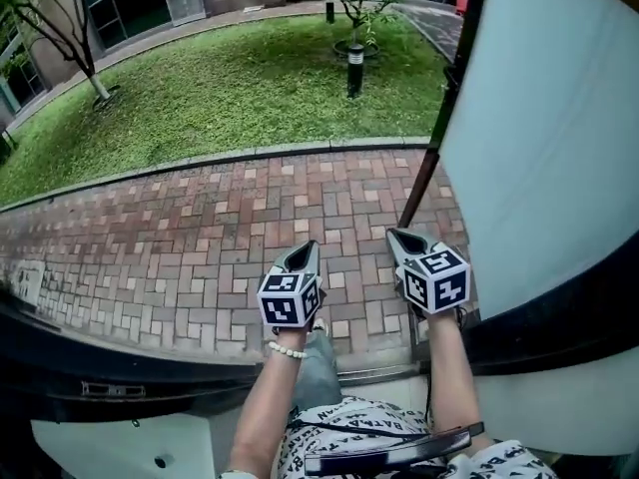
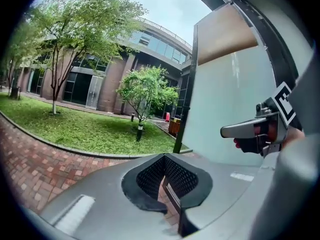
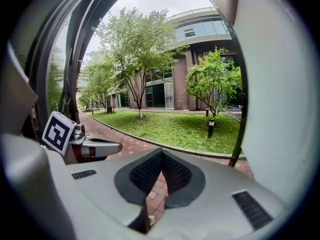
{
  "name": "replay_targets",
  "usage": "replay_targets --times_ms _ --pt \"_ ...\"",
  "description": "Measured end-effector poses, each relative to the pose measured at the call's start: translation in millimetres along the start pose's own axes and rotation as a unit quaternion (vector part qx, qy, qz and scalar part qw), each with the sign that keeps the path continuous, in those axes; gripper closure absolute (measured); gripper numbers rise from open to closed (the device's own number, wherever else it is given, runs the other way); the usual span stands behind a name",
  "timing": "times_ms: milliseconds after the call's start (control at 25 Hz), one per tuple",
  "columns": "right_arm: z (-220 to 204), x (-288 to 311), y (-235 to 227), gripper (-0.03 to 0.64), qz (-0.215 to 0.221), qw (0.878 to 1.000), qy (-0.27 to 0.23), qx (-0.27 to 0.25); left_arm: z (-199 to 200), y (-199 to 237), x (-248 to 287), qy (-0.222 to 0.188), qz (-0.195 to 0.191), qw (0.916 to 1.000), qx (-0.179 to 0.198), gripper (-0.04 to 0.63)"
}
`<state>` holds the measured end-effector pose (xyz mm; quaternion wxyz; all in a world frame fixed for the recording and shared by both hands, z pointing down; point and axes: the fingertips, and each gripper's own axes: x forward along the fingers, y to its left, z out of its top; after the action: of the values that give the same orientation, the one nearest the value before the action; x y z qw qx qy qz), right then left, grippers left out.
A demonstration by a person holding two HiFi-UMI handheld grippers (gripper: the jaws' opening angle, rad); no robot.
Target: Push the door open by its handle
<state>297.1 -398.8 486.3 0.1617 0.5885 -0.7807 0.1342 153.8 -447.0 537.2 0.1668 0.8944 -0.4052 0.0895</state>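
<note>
Frosted door stands swung wide at right; handle not in view. Left gripper and right gripper, jaws together on nothing, point out over brick paving, apart from the door. Push likely done.

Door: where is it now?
Head view: the door stands open at the right, its lower edge just beyond the right gripper, with the brick path to its left.

left gripper, right gripper: grey, marker cubes | pearl bracelet | black-white print clothes
</note>
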Motion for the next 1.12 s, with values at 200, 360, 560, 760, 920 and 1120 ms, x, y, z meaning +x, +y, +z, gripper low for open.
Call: replay_targets --times_ms 200,360,560,760,920,1120 --pt "-23.6 -70.8 52.6 0.617 0.019 1.0 0.012 0.003 -33.2 -39.7 -73.5 0.01 0.007 0.9995 -0.029 0.601" --pt "-33.3 -107.1 78.7 0.617 0.02 0.999 0.027 -0.006 -39.0 -68.4 -115.9 0.007 -0.005 0.9993 -0.037 0.601" --pt "-42.9 -140.4 108.8 0.617 0.019 1.0 0.018 0.005 -50.7 -84.8 -159.4 0.009 -0.016 0.9992 -0.034 0.601" --pt "-62.0 -172.9 158.6 0.617 0.004 1.0 0.011 0.028 -72.6 -91.2 -220.4 0.014 -0.038 0.9989 -0.025 0.601" --pt "-81.9 -201.2 209.5 0.617 -0.007 0.999 0.011 0.039 -90.3 -93.7 -274.6 0.019 -0.053 0.9984 -0.009 0.601" --pt "-106.7 -240.3 260.9 0.617 -0.021 0.998 0.022 0.058 -108.7 -96.2 -337.2 0.027 -0.064 0.9975 -0.017 0.601"
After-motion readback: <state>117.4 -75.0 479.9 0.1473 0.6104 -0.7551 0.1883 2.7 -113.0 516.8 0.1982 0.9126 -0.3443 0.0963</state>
